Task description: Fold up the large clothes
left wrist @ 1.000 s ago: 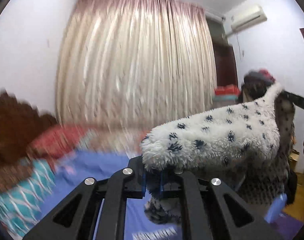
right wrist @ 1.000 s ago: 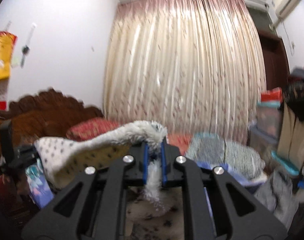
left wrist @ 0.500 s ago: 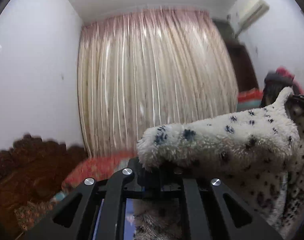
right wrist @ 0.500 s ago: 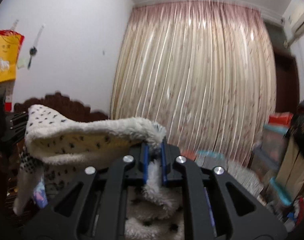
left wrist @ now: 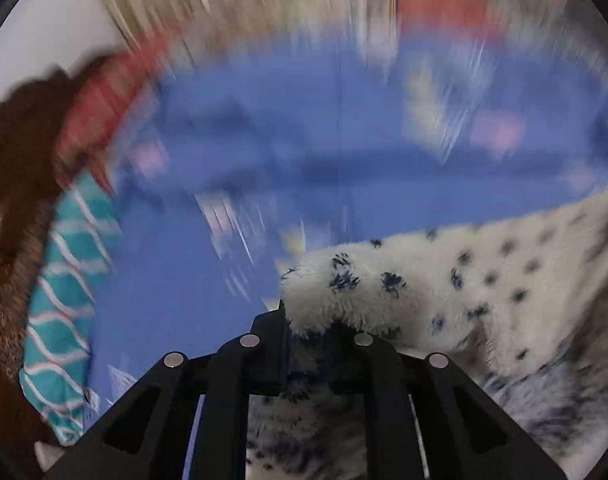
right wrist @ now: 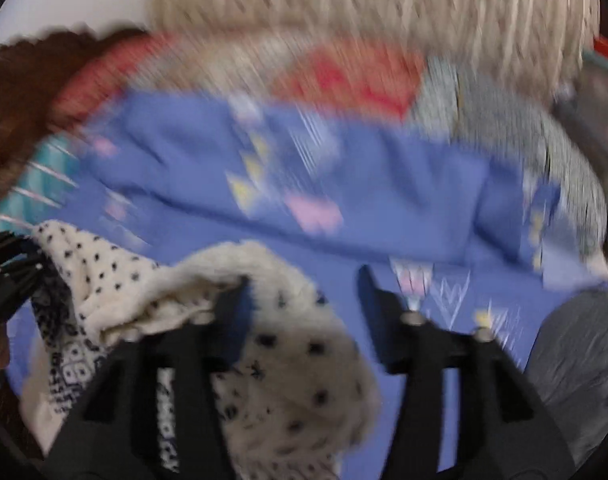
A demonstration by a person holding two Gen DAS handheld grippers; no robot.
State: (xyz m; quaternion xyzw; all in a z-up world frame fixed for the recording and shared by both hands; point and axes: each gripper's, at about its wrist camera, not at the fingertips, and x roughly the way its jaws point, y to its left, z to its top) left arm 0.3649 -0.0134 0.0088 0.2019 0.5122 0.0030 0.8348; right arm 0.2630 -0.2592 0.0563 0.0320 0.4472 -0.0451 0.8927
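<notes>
Left wrist view showed the left gripper (left wrist: 321, 322) with its jaws closed on a thick fleecy edge of the spotted garment (left wrist: 443, 292), which ran off to the right and hung below the fingers, above the blue bedsheet (left wrist: 304, 152); right wrist view showed the right gripper (right wrist: 304, 292) with its jaws parted, the fleece draped over the left finger and across the near part of the gap, lying loose rather than pinched; the step in hand looked like laying the garment down flat on the bed, and to do it well the left grip would need to hold firm while the cloth was lowered evenly, the edge drawn taut so no fold bunched beneath, and the right fingers slid clear without dragging the pile along; both views were heavily smeared, so the sheet's printed patterns, the red pillow (left wrist: 100, 100) and the teal striped cloth (left wrist: 64, 280) at the far left were only blotches of colour; whether the garment touched the sheet could not be told; its full shape, sleeves and hem were cut off by the frame edges; the curtain (right wrist: 363, 8) at the far side was streaked, and the dark mass at the right edge could not be identified.
</notes>
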